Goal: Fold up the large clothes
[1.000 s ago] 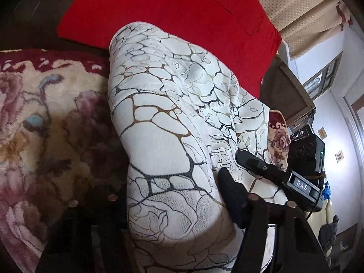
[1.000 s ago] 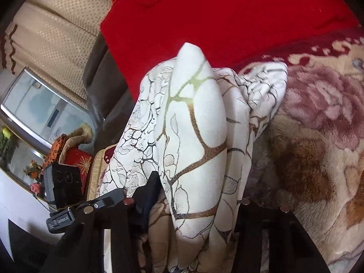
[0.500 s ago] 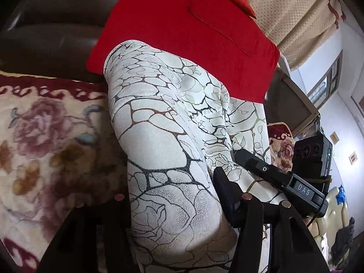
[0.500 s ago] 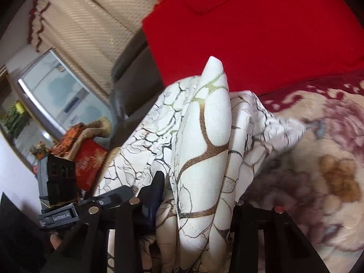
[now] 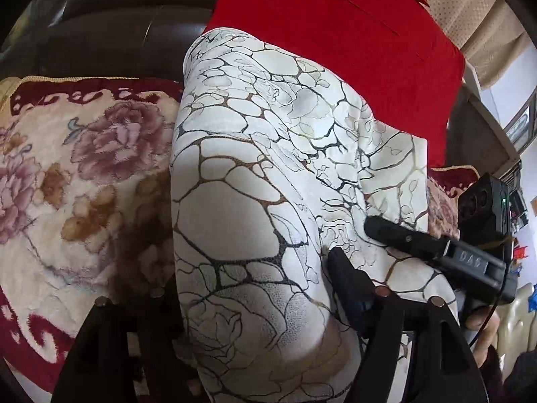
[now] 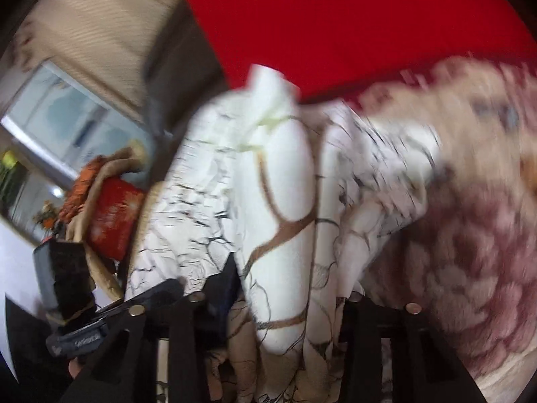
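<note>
Floral blanket (image 5: 84,174): cream w/ pink roses, dark-red border, covers the seat; largest item. Red cushion (image 5: 352,43): behind, against dark sofa back. Garment (image 5: 255,184): white cloth w/ black-and-brown crackle print, bunched and lifted off the blanket, draped fwd between both tools; in right view (image 6: 285,208) it hangs as a tall fold, pic blurred. Left hand-held gripper (image 5: 255,305): clenched on garment, cloth bulging betw. its fingers. Right hand-held gripper (image 6: 278,302): also clenched on garment; seen from left view (image 5: 419,241) pinching the edge nearby. Step, by my read: mid-fold, carrying a held edge over. Next move prob. needs both grips kept level, edge laid down flat on blanket, then let go; cloth is limp, may slump or crease.
</note>
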The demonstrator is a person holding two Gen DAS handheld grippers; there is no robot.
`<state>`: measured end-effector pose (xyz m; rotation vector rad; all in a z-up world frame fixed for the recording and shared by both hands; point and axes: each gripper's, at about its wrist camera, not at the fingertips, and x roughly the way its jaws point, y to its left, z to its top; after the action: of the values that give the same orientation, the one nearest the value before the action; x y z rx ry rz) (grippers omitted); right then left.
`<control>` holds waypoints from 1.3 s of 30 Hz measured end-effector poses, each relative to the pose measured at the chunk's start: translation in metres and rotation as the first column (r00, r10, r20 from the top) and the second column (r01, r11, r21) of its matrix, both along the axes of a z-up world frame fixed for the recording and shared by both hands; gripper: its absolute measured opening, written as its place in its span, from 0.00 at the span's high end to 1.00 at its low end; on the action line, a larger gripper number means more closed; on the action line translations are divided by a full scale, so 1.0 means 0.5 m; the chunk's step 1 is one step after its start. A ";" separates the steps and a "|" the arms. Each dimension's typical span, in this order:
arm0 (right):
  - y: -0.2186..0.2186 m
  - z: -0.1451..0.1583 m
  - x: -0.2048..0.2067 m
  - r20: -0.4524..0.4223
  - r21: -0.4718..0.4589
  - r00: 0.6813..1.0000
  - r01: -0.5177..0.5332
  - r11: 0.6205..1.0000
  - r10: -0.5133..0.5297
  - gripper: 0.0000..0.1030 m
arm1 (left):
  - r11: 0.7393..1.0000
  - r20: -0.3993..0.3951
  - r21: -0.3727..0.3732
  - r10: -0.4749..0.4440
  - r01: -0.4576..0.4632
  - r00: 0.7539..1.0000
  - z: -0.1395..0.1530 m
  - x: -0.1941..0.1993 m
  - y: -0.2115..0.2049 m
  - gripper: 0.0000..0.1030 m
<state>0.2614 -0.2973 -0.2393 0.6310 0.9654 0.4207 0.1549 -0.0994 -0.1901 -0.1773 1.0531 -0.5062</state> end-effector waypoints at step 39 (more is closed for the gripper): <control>0.082 0.193 -0.214 0.367 -0.353 0.929 0.096 0.931 0.044 0.69 | 0.946 0.359 0.265 0.085 -0.188 0.929 0.107 -0.172 0.088 0.22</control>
<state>0.1545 -0.2564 -0.1428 0.2105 0.6467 0.3089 0.0689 -0.0554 -0.1365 0.1012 0.7537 -0.2339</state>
